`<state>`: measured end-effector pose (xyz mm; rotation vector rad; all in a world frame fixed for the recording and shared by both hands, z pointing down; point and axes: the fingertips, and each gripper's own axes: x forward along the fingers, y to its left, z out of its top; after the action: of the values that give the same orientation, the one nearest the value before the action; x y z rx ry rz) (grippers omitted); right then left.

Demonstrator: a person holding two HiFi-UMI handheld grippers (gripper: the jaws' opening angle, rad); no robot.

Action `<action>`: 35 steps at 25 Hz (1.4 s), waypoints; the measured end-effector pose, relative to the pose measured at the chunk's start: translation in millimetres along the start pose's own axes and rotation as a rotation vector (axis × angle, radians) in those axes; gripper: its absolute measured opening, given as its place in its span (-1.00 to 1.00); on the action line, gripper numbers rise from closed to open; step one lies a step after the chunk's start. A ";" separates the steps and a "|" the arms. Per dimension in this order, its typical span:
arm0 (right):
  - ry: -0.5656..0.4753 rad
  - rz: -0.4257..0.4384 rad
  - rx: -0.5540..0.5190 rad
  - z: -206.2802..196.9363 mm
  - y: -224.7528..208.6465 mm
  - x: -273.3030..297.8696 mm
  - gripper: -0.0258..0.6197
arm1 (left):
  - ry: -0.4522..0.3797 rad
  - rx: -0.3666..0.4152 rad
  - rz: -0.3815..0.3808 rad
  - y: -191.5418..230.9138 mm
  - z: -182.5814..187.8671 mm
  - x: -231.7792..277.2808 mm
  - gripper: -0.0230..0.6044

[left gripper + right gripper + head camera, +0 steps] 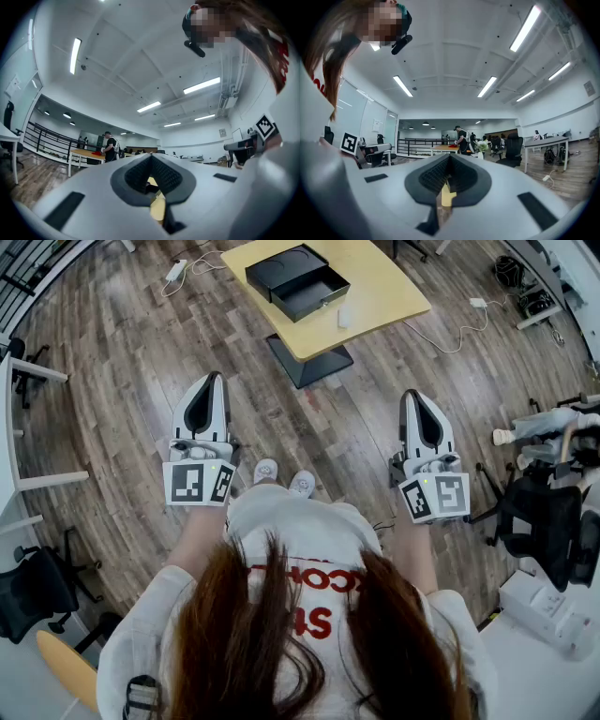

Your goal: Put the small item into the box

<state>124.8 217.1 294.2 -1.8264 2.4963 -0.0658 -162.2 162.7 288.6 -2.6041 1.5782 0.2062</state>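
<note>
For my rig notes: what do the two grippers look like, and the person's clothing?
The left gripper and right gripper are white tapered shells with black pads, each carrying a black-and-white marker cube. The person wears a white top with red lettering.

Small white item [343, 318] beside the black box [297, 281]: too small to tell what it is. Box contents not resolvable. Yellow table [375, 287] is cut off by the head view's top edge, and in both gripper views only a sliver of it shows below the jaws.
</note>
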 end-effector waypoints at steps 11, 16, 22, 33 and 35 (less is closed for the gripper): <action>-0.026 0.002 0.064 4.4 -11.4 0.3 -0.91 | 0.020 0.012 0.003 -6.7 -1.4 2.9 -0.93; -0.020 0.018 0.076 1.8 -15.3 20.4 -0.91 | 0.030 0.007 0.016 2.9 -8.8 18.8 -0.93; -0.016 0.020 0.081 3.3 -31.4 55.0 -0.91 | 0.017 -0.003 0.002 15.6 -14.9 61.6 -0.93; -0.036 0.002 0.070 15.6 -57.6 154.1 -0.91 | -0.022 -0.018 -0.053 59.0 -24.2 165.3 -0.93; -0.037 0.001 0.080 15.0 -59.4 170.2 -0.91 | -0.021 -0.019 -0.063 66.5 -26.8 180.9 -0.93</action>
<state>130.8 36.8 280.6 -1.7791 2.4332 -0.1288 -136.6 -30.3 285.4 -2.6526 1.4921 0.2435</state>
